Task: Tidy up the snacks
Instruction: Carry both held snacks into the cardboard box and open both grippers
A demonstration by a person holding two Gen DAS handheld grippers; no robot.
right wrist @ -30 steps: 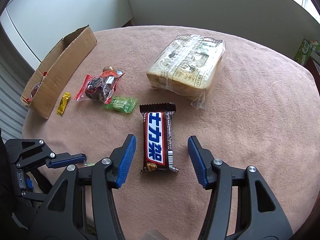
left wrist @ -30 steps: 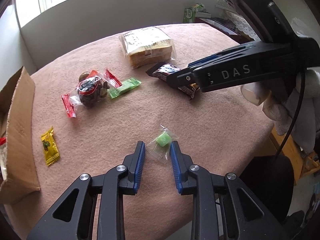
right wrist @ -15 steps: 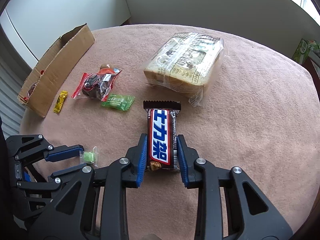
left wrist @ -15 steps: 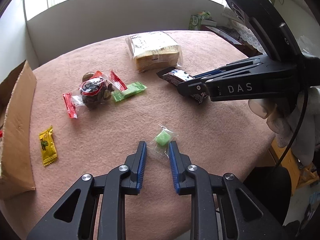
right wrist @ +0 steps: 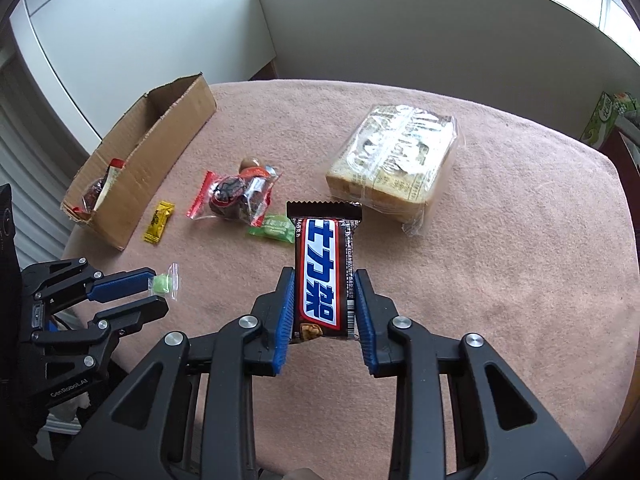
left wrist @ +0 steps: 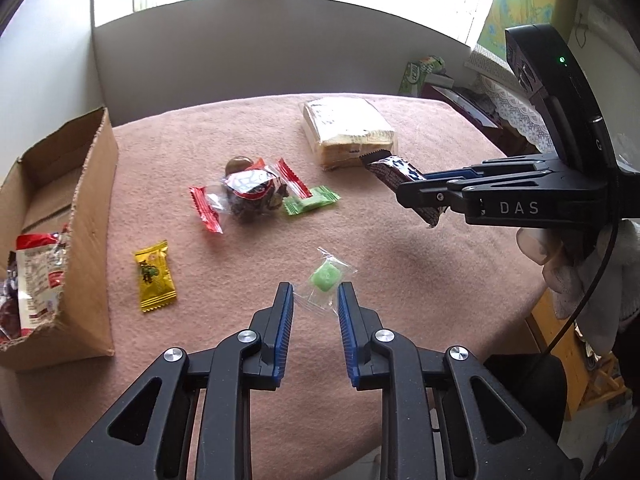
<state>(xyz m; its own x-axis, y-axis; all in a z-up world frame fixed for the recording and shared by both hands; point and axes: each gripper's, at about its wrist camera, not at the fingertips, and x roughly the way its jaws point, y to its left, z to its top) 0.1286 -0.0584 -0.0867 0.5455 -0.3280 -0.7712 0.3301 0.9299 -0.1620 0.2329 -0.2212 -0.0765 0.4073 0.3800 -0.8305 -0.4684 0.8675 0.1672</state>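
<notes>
My left gripper (left wrist: 316, 294) is shut on a small green candy (left wrist: 326, 278) in a clear wrapper, held just above the pink tablecloth (left wrist: 400, 280). In the right wrist view the same candy (right wrist: 162, 283) sticks out of the left gripper (right wrist: 158, 291) at the lower left. My right gripper (right wrist: 324, 280) is shut on a brown chocolate bar (right wrist: 324, 256) with a blue and white label, gripped near its lower end. The left wrist view shows that bar (left wrist: 398, 170) raised off the cloth in the right gripper (left wrist: 406, 194), with its shadow underneath.
An open cardboard box (left wrist: 92, 200) with a few packets inside stands at the left. On the cloth lie a yellow sachet (left wrist: 154, 276), a cluster of red-wrapped sweets (left wrist: 248, 192), a green packet (left wrist: 310, 200) and a wrapped loaf of bread (left wrist: 348, 132). The table edge drops off at the right.
The right gripper's jaws came together on the chocolate bar and lifted it off the cloth. The left gripper pinched the green candy and rose, swinging toward the box side.
</notes>
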